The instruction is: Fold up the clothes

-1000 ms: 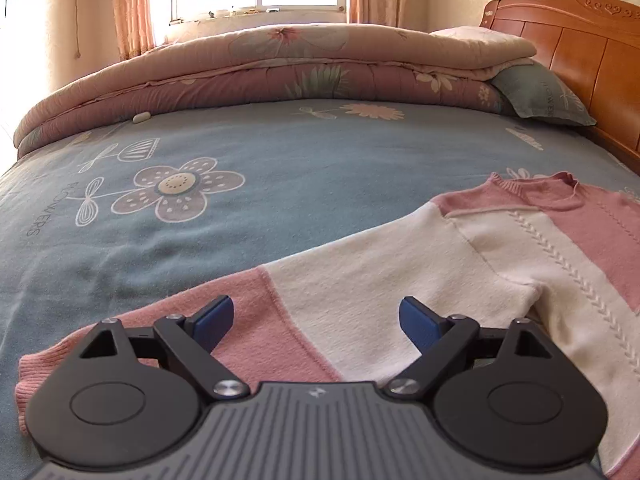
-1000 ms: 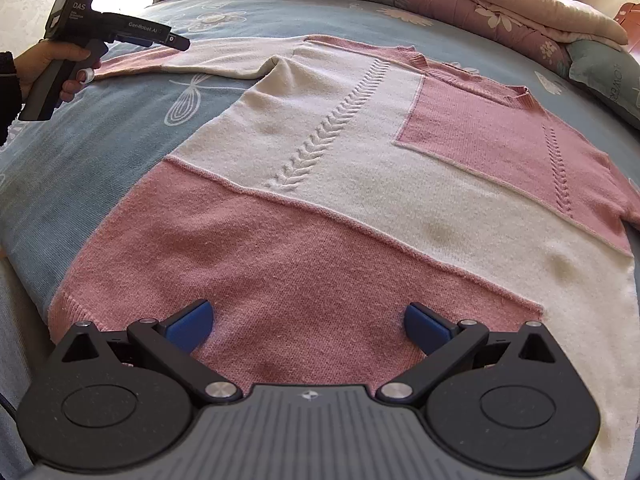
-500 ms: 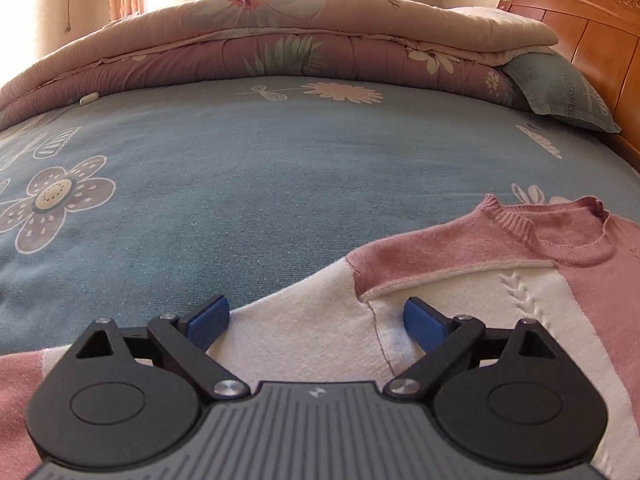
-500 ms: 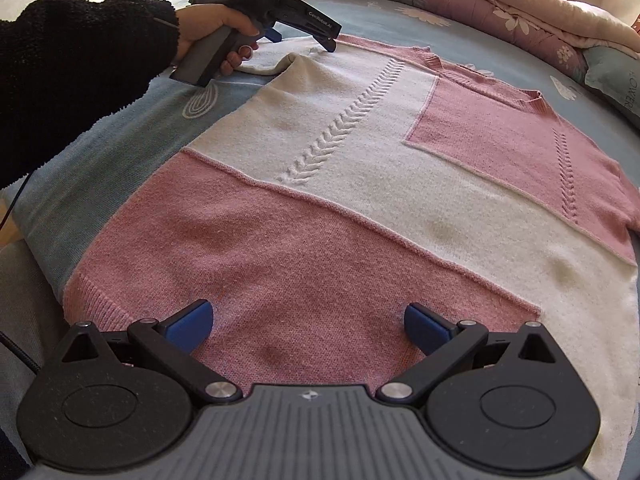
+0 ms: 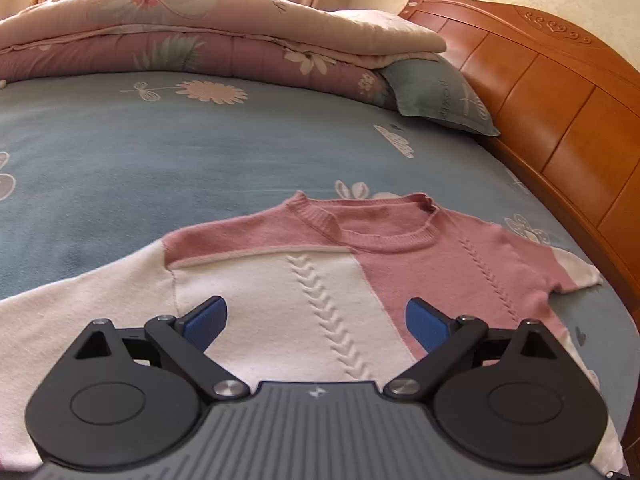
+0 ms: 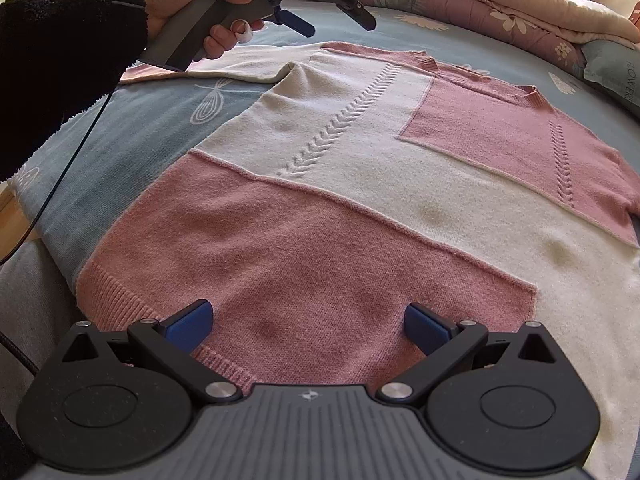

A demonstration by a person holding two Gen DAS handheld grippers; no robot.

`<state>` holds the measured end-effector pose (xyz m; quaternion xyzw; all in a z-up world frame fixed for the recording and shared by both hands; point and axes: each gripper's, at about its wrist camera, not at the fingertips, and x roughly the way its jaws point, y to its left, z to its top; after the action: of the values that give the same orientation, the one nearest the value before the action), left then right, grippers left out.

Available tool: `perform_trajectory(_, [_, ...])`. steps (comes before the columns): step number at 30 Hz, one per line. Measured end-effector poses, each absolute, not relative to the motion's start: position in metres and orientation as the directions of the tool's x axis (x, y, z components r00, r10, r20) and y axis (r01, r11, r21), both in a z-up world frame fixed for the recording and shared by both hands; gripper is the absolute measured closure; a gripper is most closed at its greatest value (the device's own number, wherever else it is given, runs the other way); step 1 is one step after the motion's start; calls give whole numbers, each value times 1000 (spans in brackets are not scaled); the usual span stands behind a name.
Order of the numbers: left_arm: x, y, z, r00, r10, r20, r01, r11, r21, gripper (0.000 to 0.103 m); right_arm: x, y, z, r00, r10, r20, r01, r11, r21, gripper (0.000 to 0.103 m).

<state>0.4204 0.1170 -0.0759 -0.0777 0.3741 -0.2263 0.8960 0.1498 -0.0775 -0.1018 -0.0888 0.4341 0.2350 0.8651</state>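
Observation:
A pink and cream knitted sweater (image 6: pixel 360 184) lies flat, front up, on the blue bed sheet (image 5: pixel 160 152). In the left wrist view its collar (image 5: pixel 384 236) is ahead and the cream chest panel (image 5: pixel 280 292) lies under my left gripper (image 5: pixel 316 316), which is open with nothing between the blue pads. In the right wrist view, a hand (image 6: pixel 192 4) holds that left gripper (image 6: pixel 332 26) above the sweater's far left shoulder and sleeve. My right gripper (image 6: pixel 308 320) is open over the pink hem, nothing gripped.
A folded floral quilt (image 5: pixel 200 40) and a grey-green pillow (image 5: pixel 440 96) lie at the far side of the bed. The wooden headboard (image 5: pixel 540 100) stands on the right. A black sleeve (image 6: pixel 60 60) and a cable (image 6: pixel 60 168) are at the left of the right wrist view.
My left gripper has swept right from the left sleeve to the chest below the collar. The right gripper stayed over the hem.

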Motion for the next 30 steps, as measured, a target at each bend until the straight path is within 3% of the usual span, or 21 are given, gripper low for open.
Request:
perform_trajectory(2, [418,111,-84,595,-479,-646,347,877,-332,7,146,-80,-99,514,340,-788,-491,869,55,0])
perform_trajectory(6, [428,124,-116,518,-455,-724,177,885,-430,8,137,-88,-93,525,343,-779,-484,873,59,0])
perform_trajectory(8, [422,128,-116,530,-470,-706,175,875,-451,7,133,-94,-91,531,345,-774,-475,877,65,0])
perform_trajectory(14, [412,106,-85,526,-475,-705,213,876,-432,7,130,-107,-87,548,345,-762,-433,896,94,0])
perform_trajectory(18, [408,92,-103,495,-384,-780,181,923,-339,7,125,-110,-81,556,363,-748,-442,891,104,0])
perform_trajectory(22, [397,94,-106,490,-360,-794,177,933,-314,8,117,-115,-77,563,341,-753,-448,891,69,0])
perform_trajectory(30, [363,86,-94,514,-393,-763,196,919,-341,7,111,-133,-70,596,301,-744,-379,923,69,0])
